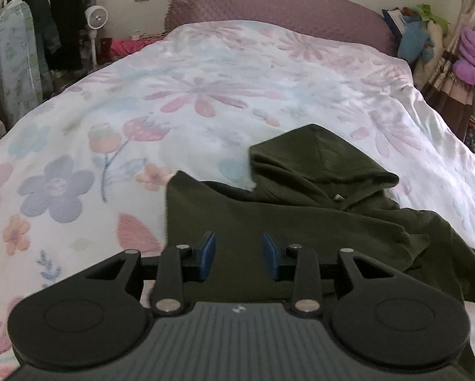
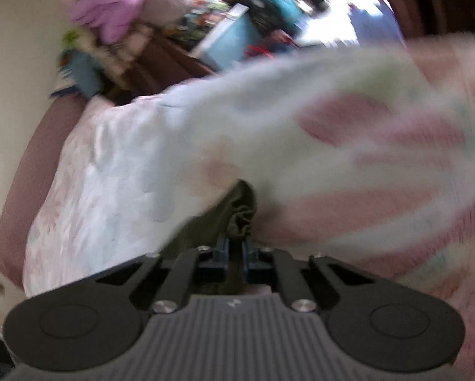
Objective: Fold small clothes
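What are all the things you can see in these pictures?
hoodie: one, dark green, lying on the bed, hood up top
blanket: one, white with pastel flowers, covering the bed
pillow: one, mauve, at the bed's head
fan: one, white, left of the bed
hanging clothes: several, dark, far left
purple fabric: one pile, far right
left gripper: one, black with blue pads, open above the hoodie
right gripper: one, black, shut on bunched hoodie cloth

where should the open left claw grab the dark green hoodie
Probably the near left corner of the dark green fleece hoodie. That straight edge lies flat on the floral pastel bedspread, so the left claw can slide in from the left. The right claw already pinches bunched fabric.
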A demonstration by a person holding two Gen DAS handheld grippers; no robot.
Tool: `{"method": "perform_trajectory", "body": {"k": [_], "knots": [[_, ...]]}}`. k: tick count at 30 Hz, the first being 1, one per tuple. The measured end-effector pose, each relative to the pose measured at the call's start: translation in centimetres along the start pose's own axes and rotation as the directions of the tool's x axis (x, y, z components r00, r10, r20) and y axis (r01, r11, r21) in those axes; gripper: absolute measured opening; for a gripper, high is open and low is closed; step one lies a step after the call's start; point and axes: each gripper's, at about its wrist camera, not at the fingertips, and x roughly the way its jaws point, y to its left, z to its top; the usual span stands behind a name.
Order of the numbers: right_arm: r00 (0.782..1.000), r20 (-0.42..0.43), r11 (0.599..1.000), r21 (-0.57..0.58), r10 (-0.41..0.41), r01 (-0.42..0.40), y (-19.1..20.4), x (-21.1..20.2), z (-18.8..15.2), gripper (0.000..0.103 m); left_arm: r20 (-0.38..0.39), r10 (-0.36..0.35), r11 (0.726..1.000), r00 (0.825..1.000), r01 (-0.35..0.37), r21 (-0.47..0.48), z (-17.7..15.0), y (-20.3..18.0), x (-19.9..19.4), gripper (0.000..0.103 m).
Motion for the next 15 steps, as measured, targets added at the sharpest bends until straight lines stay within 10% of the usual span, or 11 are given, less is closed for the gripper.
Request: {"method": "perform_trajectory", "body": {"k": [7, 15], "knots": [[0.972, 0.082, 0.938, -0.290, 0.221, -0.189, 18.3, -8.0, 3.1, 0.002, 0.015, -0.043, 0.998, 0.999, 0.044, -0.050, -0.9, 3.5, -1.8, 0.041], [0.876, -0.019, 0.723, -0.557, 0.481, -0.409, 43.9, -16.2, -2.8, 0.002, 0.015, -0.078, 0.995, 0.997, 0.078, -0.059, -0.9, 6.3, -3.6, 0.041]]}}
